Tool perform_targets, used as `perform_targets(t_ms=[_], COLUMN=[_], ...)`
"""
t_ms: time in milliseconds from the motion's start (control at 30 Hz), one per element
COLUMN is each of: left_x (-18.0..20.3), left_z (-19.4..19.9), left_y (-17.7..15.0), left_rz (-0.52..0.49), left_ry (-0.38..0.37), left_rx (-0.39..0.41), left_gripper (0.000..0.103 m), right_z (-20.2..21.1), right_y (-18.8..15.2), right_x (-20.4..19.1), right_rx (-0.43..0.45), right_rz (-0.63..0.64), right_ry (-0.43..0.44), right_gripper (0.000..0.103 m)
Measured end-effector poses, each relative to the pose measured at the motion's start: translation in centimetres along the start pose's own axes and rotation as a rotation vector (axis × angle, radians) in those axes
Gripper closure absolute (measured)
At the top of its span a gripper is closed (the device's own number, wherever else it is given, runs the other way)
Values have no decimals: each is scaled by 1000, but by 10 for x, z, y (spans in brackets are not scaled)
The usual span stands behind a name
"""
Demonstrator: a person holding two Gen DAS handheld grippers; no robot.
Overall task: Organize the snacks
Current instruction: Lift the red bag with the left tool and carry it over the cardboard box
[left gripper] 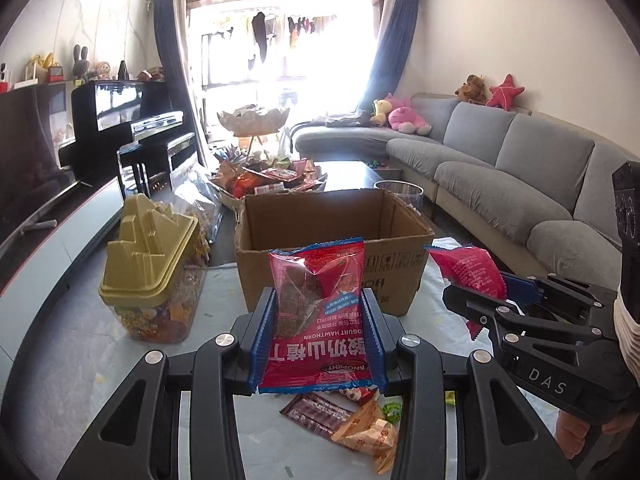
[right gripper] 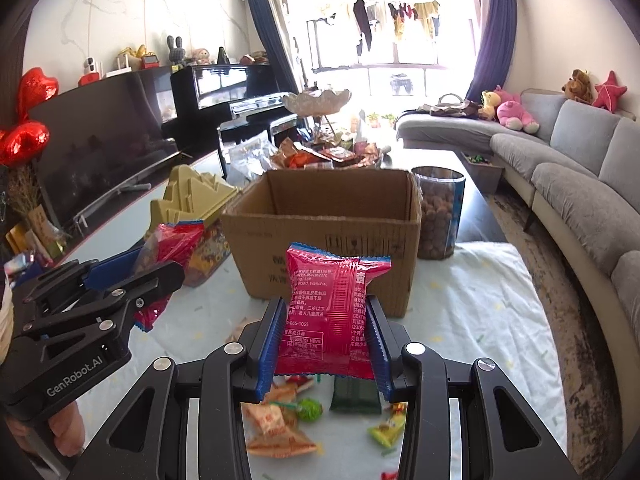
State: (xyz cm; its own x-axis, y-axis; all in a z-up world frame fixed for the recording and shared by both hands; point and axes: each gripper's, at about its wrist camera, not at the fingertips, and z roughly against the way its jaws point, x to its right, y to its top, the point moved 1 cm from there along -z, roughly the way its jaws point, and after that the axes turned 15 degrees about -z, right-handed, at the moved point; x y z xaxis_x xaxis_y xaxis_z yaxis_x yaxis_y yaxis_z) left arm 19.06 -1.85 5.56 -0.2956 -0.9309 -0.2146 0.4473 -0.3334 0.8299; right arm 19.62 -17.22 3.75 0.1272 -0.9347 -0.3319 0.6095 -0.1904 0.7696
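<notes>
My left gripper (left gripper: 318, 300) is shut on a red yogurt-hawthorn snack packet (left gripper: 318, 312), held above the table in front of an open cardboard box (left gripper: 332, 240). In the right wrist view the right gripper (right gripper: 326, 308) is shut on a second red packet (right gripper: 330, 312), its printed back facing me, before the same cardboard box (right gripper: 332, 236). Each gripper shows in the other's view: the right gripper (left gripper: 472, 292) with its red packet (left gripper: 468, 268) at the right, the left gripper (right gripper: 160, 276) with its red packet (right gripper: 172, 248) at the left. Loose small snacks (right gripper: 280, 420) lie on the table below.
A gold-lidded clear snack jar (left gripper: 156, 272) stands left of the box. A clear cylinder of round snacks (right gripper: 438, 216) stands at its right. Behind the box is a tiered tray heaped with snacks (left gripper: 268, 180). A grey sofa (left gripper: 520, 168) runs along the right, a TV and piano on the left.
</notes>
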Motion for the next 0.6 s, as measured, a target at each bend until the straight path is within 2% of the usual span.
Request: perform_targets(t_ms=[433, 600], left_x=[-25, -33], left_z=[-46, -70], left_y=[39, 48], left_rz=[17, 18], left_ry=[-31, -15], left_rx=[-44, -72], left_gripper=[63, 63], right_z=[-38, -57], right_y=[53, 69], right_x=[-2, -2], right_rx=[18, 10], right_rz=[16, 29], right_ry=[-22, -33], right_gripper=[63, 63])
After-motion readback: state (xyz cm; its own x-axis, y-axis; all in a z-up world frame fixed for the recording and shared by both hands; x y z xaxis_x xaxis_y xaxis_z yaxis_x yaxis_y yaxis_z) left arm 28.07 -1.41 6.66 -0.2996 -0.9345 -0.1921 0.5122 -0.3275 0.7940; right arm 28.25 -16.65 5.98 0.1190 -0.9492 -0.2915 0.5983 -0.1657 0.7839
